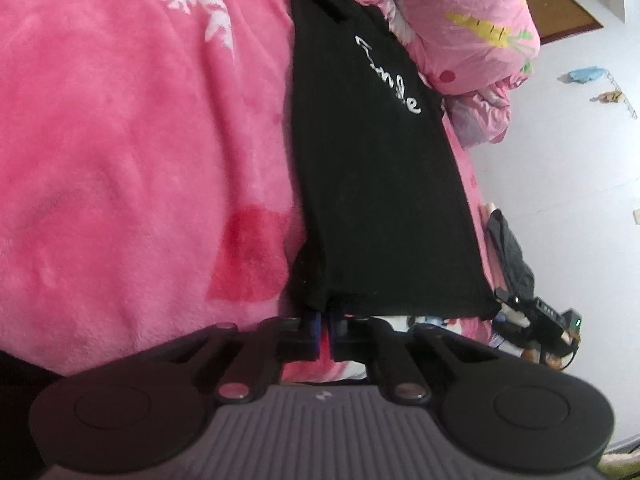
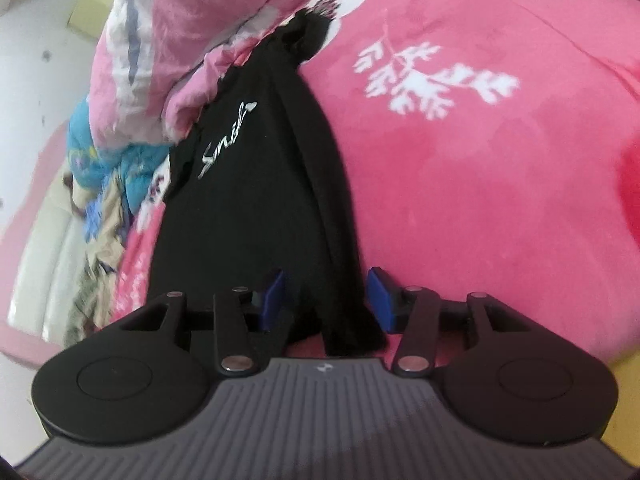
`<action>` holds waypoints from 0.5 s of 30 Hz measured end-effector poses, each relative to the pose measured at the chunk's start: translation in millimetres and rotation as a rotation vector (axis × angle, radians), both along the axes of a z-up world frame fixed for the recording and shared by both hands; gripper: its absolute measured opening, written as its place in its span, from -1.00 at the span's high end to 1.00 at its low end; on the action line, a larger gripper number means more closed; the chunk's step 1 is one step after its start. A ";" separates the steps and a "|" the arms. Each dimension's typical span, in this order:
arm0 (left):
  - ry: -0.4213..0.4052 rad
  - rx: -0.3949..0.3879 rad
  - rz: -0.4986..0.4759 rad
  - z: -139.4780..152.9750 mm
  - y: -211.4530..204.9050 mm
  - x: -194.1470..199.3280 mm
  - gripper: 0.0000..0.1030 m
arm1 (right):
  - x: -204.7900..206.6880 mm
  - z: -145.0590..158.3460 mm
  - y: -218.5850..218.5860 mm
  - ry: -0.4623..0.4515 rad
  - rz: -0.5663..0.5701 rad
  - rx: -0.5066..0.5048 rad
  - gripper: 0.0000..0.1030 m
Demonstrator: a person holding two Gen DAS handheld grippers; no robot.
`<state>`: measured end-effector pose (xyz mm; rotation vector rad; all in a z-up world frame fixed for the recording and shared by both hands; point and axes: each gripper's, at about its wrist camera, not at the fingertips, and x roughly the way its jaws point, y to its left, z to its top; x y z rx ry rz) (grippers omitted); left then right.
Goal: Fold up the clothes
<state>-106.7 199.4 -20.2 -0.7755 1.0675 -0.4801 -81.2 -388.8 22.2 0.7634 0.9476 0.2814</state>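
A black garment (image 1: 380,200) with white script lettering lies in a long folded strip on a pink fleece blanket (image 1: 120,160). My left gripper (image 1: 325,332) sits at the garment's near hem, its blue pads (image 1: 316,330) pressed together on the hem's left corner. In the right wrist view the same garment (image 2: 260,220) runs away from me toward the quilt. My right gripper (image 2: 326,300) stands open at its near end. A folded edge of the fabric lies between the blue pads (image 2: 380,300), which do not squeeze it.
A crumpled pink printed quilt (image 1: 460,20) is bunched along the garment's far side (image 2: 180,40). A blue patterned cloth (image 2: 120,160) lies beside it. Past the bed edge is pale floor (image 1: 580,160) with a dark bag (image 1: 512,256) and cabled devices (image 1: 540,316).
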 end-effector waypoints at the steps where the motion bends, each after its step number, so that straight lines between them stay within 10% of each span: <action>1: -0.003 -0.023 0.010 1.3 2.6 -1.0 0.96 | -6.6 -0.9 -8.1 0.011 -0.039 0.049 0.12; 6: -0.069 -0.140 0.065 20.8 18.0 -5.4 0.98 | -42.1 6.6 -29.7 -0.036 -0.173 0.125 0.10; 15: -0.170 -0.125 0.128 56.0 30.5 0.5 0.99 | -65.8 38.1 60.7 -0.298 0.154 -0.582 0.10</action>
